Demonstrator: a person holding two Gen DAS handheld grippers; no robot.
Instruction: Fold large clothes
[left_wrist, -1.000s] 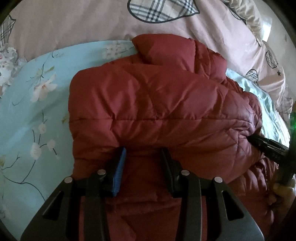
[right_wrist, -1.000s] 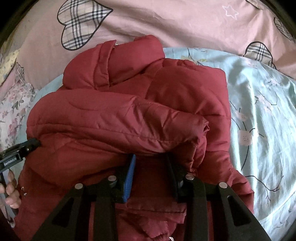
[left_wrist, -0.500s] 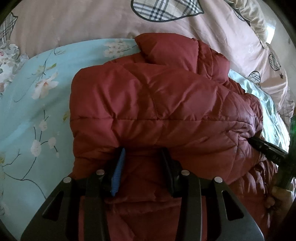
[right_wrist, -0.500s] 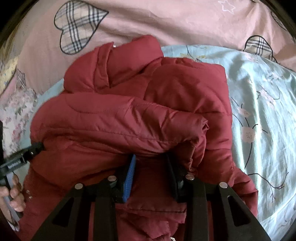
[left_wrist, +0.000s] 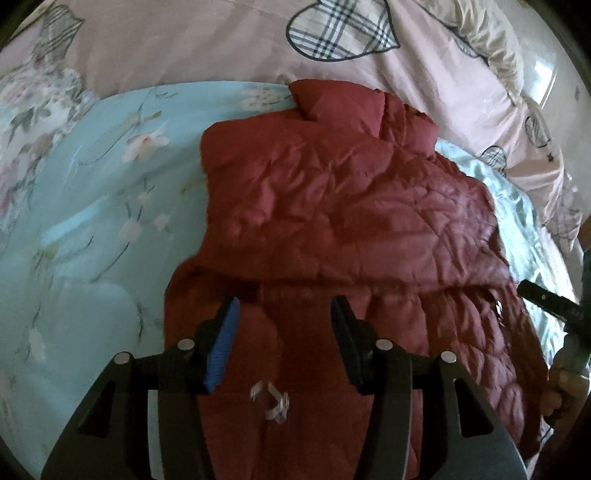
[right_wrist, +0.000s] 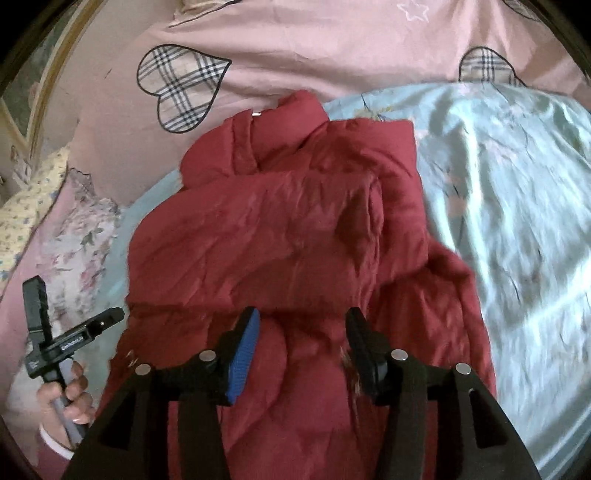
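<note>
A dark red quilted jacket (left_wrist: 332, 206) lies folded on the bed, collar at the far end, its folded-over layer resting on the lower part (right_wrist: 288, 229). My left gripper (left_wrist: 284, 310) hovers above the jacket's near part. Its jaws are opening and the pads do not press on the fabric below them. My right gripper (right_wrist: 303, 321) hangs over the near right part in the same way, jaws opening and holding nothing. Each gripper shows in the other's view, the right gripper (left_wrist: 546, 299) at the right edge and the left gripper (right_wrist: 74, 306) at the left, with a hand (right_wrist: 70, 402) on its handle.
A light blue floral sheet (left_wrist: 92, 229) lies under the jacket and spreads wide to the right (right_wrist: 517, 221). A pink duvet with plaid hearts (right_wrist: 295, 44) rises behind the collar. Floral pillows (right_wrist: 74, 229) sit at the far left.
Both grippers let go of the folded edge, widened their jaws and drew back and up from the jacket. The fold stays lying on the lower part.
</note>
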